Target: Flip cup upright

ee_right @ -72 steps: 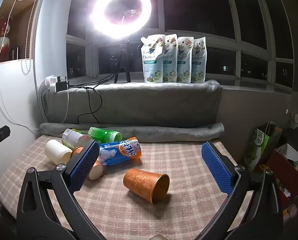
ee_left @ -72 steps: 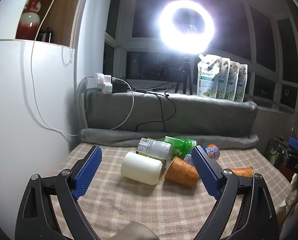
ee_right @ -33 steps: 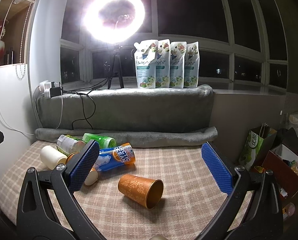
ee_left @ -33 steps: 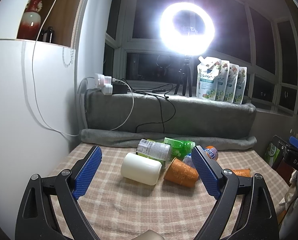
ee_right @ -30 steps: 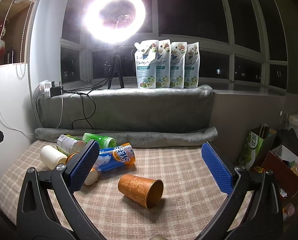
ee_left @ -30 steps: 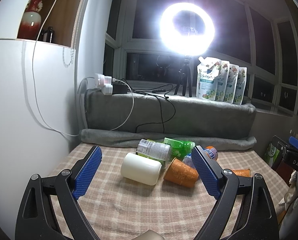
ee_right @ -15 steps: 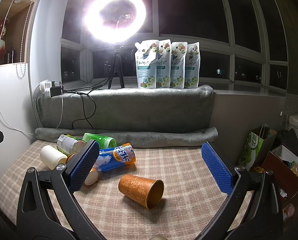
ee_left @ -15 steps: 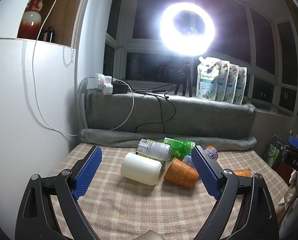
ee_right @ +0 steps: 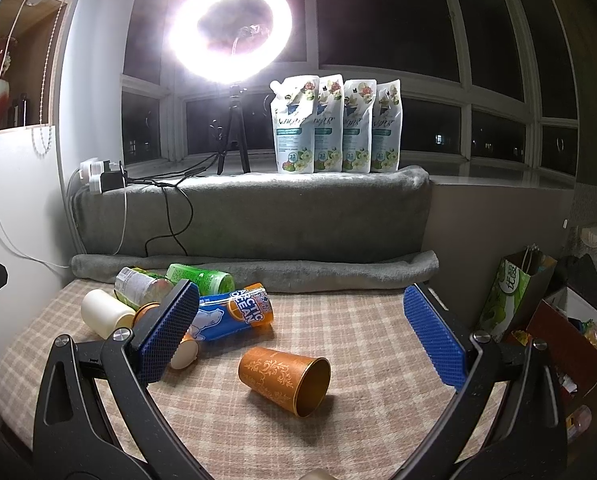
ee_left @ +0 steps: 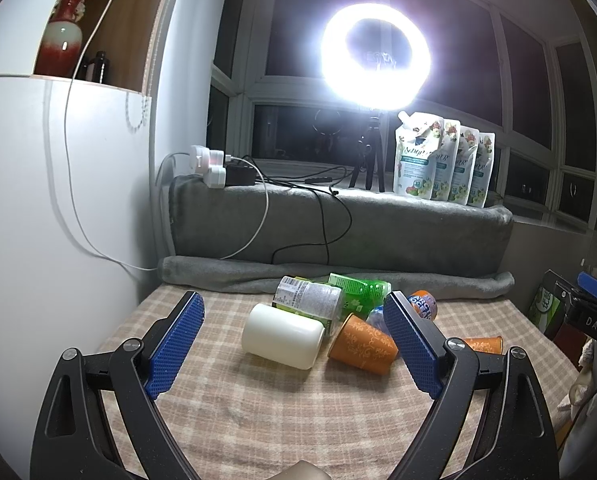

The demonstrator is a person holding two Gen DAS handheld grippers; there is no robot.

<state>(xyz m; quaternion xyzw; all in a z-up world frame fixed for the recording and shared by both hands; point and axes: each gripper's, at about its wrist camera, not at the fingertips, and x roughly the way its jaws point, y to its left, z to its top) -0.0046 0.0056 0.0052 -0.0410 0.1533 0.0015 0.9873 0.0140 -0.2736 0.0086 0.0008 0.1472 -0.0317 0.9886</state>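
Observation:
An orange patterned cup (ee_right: 285,376) lies on its side on the checked cloth, mouth toward the lower right; in the left wrist view only its rim (ee_left: 483,344) shows at the far right. My right gripper (ee_right: 302,336) is open and empty, held above and just behind it. A second orange cup (ee_left: 362,347) lies on its side in the pile, mouth away from the camera; in the right wrist view it (ee_right: 184,354) is mostly hidden by the left finger. My left gripper (ee_left: 294,344) is open and empty, short of the pile.
A white cylinder (ee_left: 283,336), a clear labelled bottle (ee_left: 308,305), a green bottle (ee_left: 358,292) and a blue Arctic Ocean bottle (ee_right: 234,316) lie heaped at the back left. A grey rolled towel (ee_right: 258,272) lines the far edge. Bags and boxes (ee_right: 514,296) stand off the right edge.
Both grippers stay open and nearly still. The right wrist view has drifted slightly since 2.4 s ago; the cups and bottles have not moved.

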